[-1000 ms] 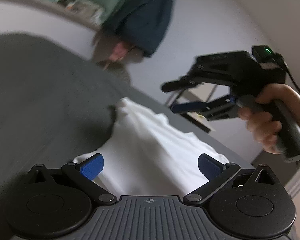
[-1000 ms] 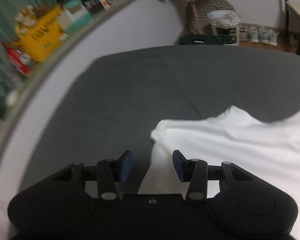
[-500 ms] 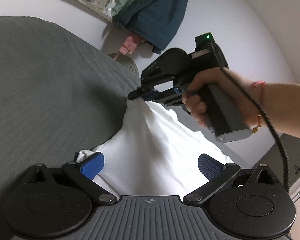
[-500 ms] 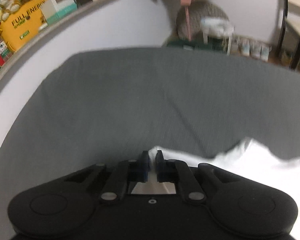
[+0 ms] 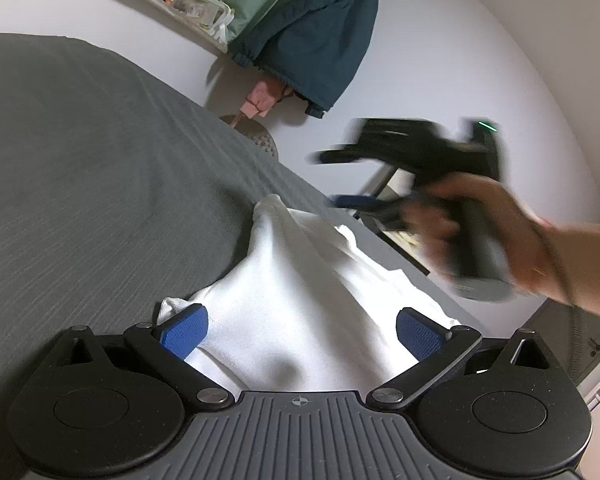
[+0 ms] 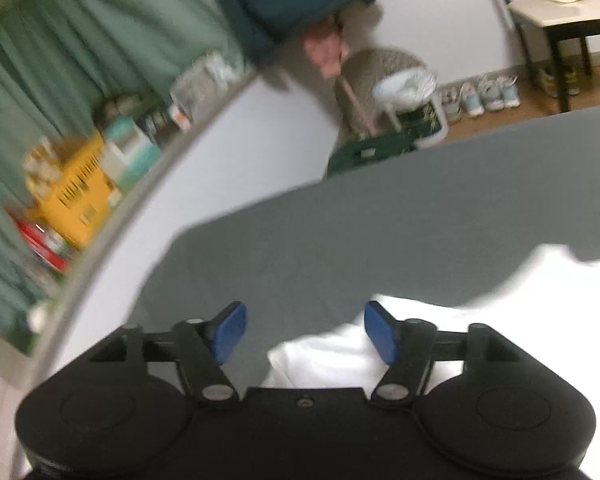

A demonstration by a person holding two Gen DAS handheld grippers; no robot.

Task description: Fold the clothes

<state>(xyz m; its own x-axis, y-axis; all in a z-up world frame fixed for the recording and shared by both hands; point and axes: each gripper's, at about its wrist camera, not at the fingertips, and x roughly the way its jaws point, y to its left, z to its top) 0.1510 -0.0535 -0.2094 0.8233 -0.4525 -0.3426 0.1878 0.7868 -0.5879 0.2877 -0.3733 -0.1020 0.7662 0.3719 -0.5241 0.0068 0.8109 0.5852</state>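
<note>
1. A dark grey bedspread [image 5: 100, 168] covers the bed, with a pale wall behind it and a navy jacket [image 5: 320, 40] hanging there.
2. The white garment [image 5: 300, 304] lies on the bedspread, directly ahead of the left gripper [image 5: 302, 326].
3. The left gripper's jaws are spread wide; the cloth lies between and below the blue pads [image 5: 184, 330], with no pinch visible.
4. The right gripper [image 6: 302, 334], blurred in the left view, has just been opening its jaws; nothing sits between them.
5. The garment's edge lies just under its right-side pad.
</note>
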